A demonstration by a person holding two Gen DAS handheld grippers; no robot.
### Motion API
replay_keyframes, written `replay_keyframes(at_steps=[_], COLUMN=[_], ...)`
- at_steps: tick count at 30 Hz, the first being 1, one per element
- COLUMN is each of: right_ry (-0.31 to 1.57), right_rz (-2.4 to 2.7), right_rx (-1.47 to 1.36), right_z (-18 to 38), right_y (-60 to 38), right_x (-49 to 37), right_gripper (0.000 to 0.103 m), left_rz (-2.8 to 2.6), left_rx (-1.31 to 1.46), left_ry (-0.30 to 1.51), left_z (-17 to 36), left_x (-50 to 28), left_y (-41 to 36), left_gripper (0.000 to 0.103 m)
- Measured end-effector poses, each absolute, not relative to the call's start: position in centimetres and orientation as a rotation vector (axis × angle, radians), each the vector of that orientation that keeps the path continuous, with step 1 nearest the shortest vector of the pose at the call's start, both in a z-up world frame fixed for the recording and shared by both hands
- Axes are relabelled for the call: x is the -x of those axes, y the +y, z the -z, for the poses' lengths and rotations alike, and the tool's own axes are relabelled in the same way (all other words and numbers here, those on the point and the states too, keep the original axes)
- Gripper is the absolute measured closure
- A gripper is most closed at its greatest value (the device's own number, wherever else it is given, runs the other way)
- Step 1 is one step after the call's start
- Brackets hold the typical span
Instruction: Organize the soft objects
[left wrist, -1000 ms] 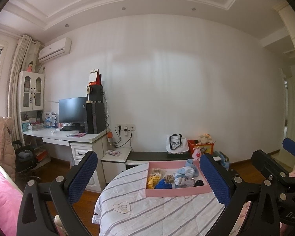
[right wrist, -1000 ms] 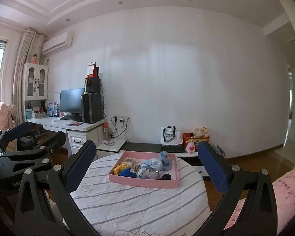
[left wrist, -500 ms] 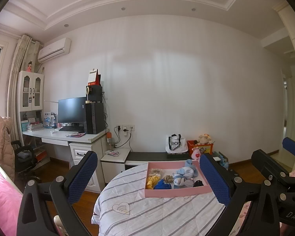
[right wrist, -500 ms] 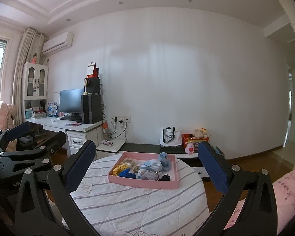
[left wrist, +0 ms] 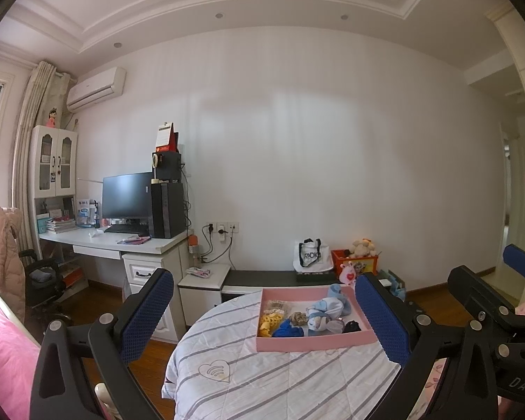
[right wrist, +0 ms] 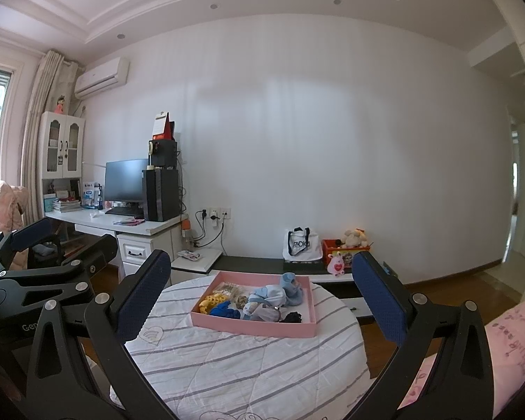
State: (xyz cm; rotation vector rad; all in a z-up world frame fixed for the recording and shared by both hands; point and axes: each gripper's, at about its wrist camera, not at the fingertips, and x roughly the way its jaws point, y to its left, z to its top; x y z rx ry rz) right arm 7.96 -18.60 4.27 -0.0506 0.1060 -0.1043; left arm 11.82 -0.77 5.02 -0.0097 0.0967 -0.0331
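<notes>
A pink tray [right wrist: 259, 329] sits toward the far edge of the round quilt-covered worktop [right wrist: 227, 367], and every soft object in view lies inside it: a yellow plush piece [right wrist: 210, 302] and a dark blue fabric piece [right wrist: 224, 309] at its left end, a pale blue bundle of baby clothes [right wrist: 269, 295] in the middle, a small black item [right wrist: 292, 316] near its right front corner. They lie loosely heaped, not in neat rows, and the quilt around the tray carries nothing loose. That would fit either a tray of jumbled things waiting to be sorted or things just gathered into it, so how much is left cannot be judged from here. The left hand-held gripper [left wrist: 262, 318] and the right hand-held gripper [right wrist: 262, 309] both hang back from the near edge of the worktop, well apart from the tray, each with its blue-padded jaws spread wide and nothing between them. Against the frames from a second ago, almost nothing differs: the tray and its contents lie the same, and both views have drifted only slightly.
</notes>
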Motion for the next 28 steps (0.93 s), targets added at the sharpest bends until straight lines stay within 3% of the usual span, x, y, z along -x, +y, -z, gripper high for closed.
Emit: replay_keyframes(at_steps=[28], right_ry=[0.114], right_rz=[0.108], right_rx=[0.047], right_z=[-4.74], right_y=[-18.67], right_x=[-7.95], right_gripper=[0.000], left_rz=[0.028], left_rx=[0.018], left_ry=[0.096], left_z=[-5.02], left_x=[-11.54], left_y=[-0.73], left_gripper=[0.000])
